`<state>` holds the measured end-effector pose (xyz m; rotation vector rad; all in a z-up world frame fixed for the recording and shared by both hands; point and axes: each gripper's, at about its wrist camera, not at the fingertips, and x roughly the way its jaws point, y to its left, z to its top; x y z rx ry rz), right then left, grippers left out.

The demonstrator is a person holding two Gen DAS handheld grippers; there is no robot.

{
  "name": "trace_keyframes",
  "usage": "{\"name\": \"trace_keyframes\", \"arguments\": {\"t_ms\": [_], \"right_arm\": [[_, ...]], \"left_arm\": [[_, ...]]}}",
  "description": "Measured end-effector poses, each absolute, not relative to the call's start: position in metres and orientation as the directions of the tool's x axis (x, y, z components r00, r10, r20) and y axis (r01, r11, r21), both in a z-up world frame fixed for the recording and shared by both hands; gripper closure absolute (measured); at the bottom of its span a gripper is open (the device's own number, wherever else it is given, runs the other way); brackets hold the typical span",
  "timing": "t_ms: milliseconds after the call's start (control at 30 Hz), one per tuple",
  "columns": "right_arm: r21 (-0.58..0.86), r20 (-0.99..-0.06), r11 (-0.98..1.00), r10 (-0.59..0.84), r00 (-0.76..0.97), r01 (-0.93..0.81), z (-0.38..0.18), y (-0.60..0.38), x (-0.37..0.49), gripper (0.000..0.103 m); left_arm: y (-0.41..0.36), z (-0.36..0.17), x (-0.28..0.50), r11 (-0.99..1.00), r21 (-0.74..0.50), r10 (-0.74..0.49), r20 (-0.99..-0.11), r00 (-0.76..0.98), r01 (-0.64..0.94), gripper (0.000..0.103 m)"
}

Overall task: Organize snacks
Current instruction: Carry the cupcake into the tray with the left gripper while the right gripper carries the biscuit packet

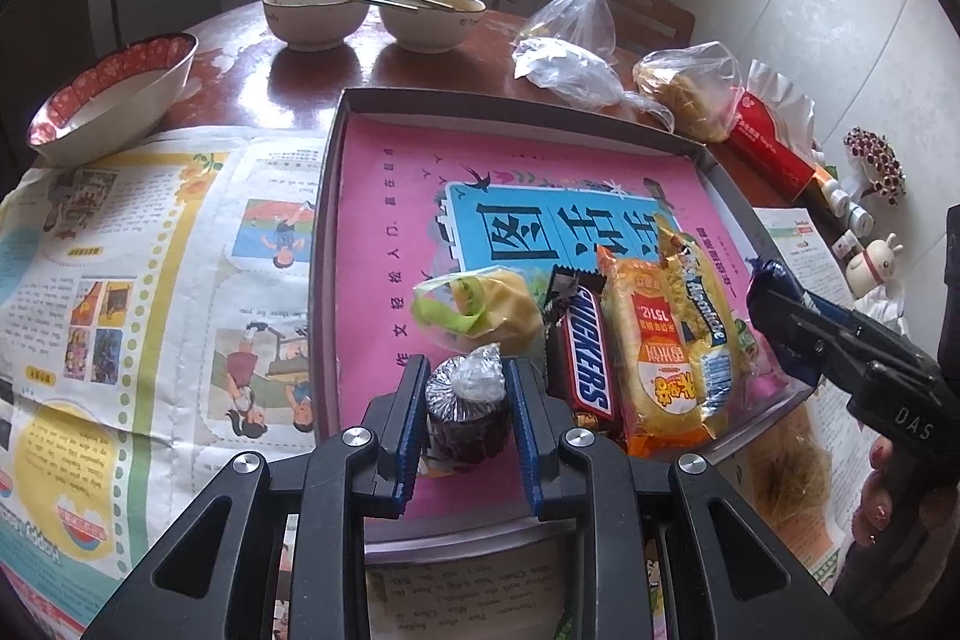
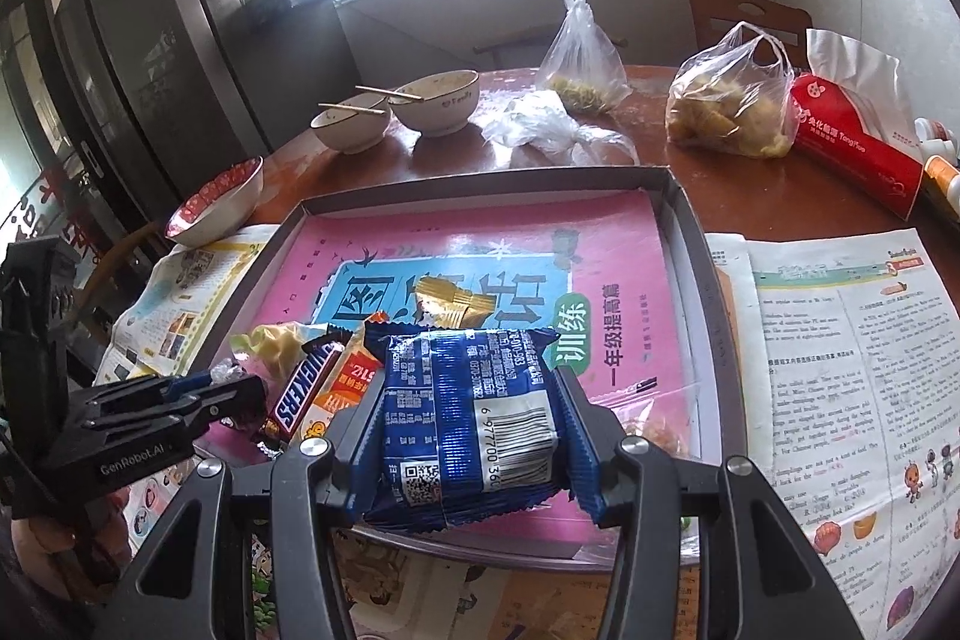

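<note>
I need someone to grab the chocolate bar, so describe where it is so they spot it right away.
Find the grey tray lined with a pink booklet at the middle of the table. The snacks lie side by side at its near edge. The Snickers bar lies between a yellow-green packet and an orange packet: the only brown wrapper, with white-and-blue lettering.

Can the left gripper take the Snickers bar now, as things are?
Probably not. The left gripper is shut on a dark wrapped snack, so its jaws are full. The Snickers bar lies just beside it in the tray, uncovered on top.
</note>
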<state>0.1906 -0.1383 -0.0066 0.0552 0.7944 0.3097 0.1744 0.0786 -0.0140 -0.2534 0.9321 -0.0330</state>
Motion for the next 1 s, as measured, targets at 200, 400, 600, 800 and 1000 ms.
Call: {"name": "trace_keyframes", "arguments": {"t_ms": [200, 400, 600, 800, 1000], "right_arm": [[0.157, -0.701, 0.957, 0.283, 0.654, -0.246, -0.009, -0.139, 0.194, 0.052], [0.162, -0.703, 0.957, 0.284, 0.651, -0.243, -0.009, -0.140, 0.196, 0.052], [0.161, -0.713, 0.959, 0.278, 0.643, -0.235, -0.011, -0.141, 0.200, 0.052], [0.156, -0.717, 0.959, 0.274, 0.641, -0.236, -0.012, -0.139, 0.202, 0.052], [0.155, -0.723, 0.959, 0.273, 0.634, -0.235, -0.014, -0.138, 0.203, 0.051]], "left_arm": [[0.077, -0.013, 0.175, 0.970, -0.228, -0.138, -0.794, 0.592, -0.080, 0.076], [0.076, -0.014, 0.176, 0.971, -0.225, -0.135, -0.801, 0.583, -0.084, 0.076], [0.076, -0.016, 0.178, 0.971, -0.224, -0.136, -0.808, 0.573, -0.084, 0.076], [0.074, -0.018, 0.179, 0.973, -0.215, -0.135, -0.817, 0.561, -0.079, 0.076], [0.073, -0.018, 0.178, 0.974, -0.213, -0.135, -0.818, 0.559, -0.076, 0.076]]}}
